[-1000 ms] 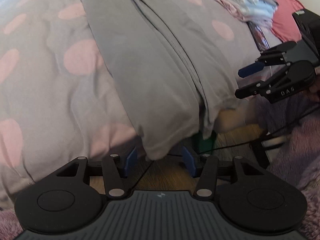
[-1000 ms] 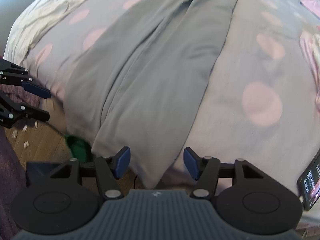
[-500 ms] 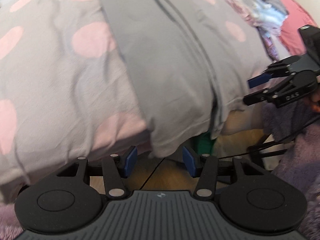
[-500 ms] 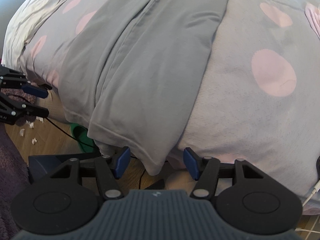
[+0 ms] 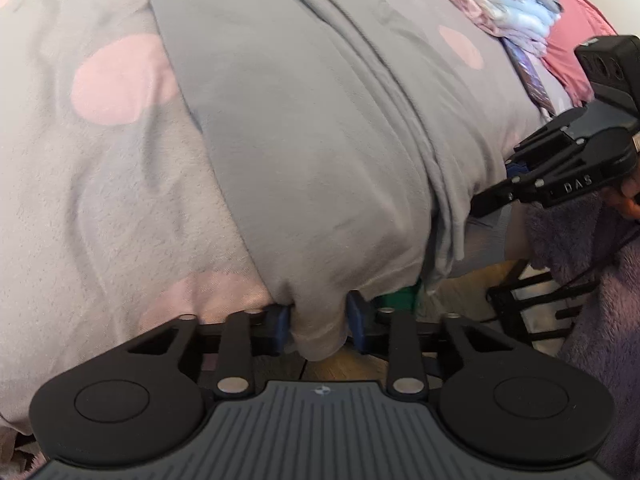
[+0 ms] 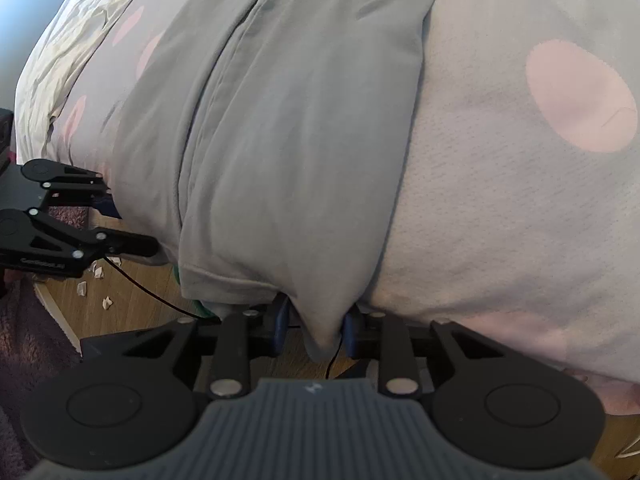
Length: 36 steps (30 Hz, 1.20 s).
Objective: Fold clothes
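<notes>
A pink-dotted grey bedspread (image 5: 100, 200) carries the grey garment (image 5: 320, 140) and a clothes pile (image 5: 516, 16).

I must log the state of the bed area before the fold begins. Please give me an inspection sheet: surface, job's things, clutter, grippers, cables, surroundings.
Surface: bed cover, grey with pink dots, a cream sheet at its far side.
Job's things: grey garment lying lengthwise, its lower corners hanging over the bed edge.
Clutter: pile of clothes on the bed; white scraps on the floor.
Grippers: left gripper and right gripper each have a hanging corner of the garment between their pads, apparently closed on it.
Cables: thin black cable across the floor.
Surroundings: wooden floor, purple rug, a green object under the bed edge.
</notes>
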Tool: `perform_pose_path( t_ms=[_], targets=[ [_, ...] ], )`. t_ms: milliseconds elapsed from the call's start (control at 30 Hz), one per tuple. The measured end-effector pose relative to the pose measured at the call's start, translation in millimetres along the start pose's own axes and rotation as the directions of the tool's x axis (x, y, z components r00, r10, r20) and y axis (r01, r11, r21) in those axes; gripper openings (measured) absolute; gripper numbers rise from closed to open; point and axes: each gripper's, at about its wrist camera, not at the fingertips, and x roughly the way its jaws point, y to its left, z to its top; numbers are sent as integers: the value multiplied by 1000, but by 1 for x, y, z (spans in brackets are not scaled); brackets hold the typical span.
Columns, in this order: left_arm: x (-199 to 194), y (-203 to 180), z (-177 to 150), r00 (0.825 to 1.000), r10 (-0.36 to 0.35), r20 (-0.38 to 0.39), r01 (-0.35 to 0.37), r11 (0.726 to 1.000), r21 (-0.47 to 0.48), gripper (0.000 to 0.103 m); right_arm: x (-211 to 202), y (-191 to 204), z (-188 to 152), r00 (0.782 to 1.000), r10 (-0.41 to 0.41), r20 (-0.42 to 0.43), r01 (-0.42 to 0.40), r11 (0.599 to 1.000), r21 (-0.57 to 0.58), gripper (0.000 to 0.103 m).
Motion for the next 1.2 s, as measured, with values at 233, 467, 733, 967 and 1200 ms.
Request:
perform_pose_path(
  t_ms=[233, 467, 733, 967, 1200],
  targets=[
    [-36, -5, 8, 992, -119, -37, 122, 988, 91, 8, -25, 8, 2, 999, 40, -22, -41, 998, -53, 9],
    [-88, 11, 22, 952, -295, 87, 292, 955, 43, 7, -74, 3, 1, 977, 200, 80, -196, 979, -56, 8],
    [-124, 63, 48, 880, -340, 332, 391, 916, -97, 7, -113, -25, 11, 879, 337, 337, -358, 934, 0, 8],
    [-119, 96, 106, 883, -241, 402, 318, 938, -136, 7, -125, -48, 61, 837, 260, 481, -324, 945, 52, 8],
    [-100, 126, 148, 896, -170, 410, 255, 953, -162, 7, -111, -66, 128, 872, 155, 463, -198, 979, 45, 8]
  ],
)
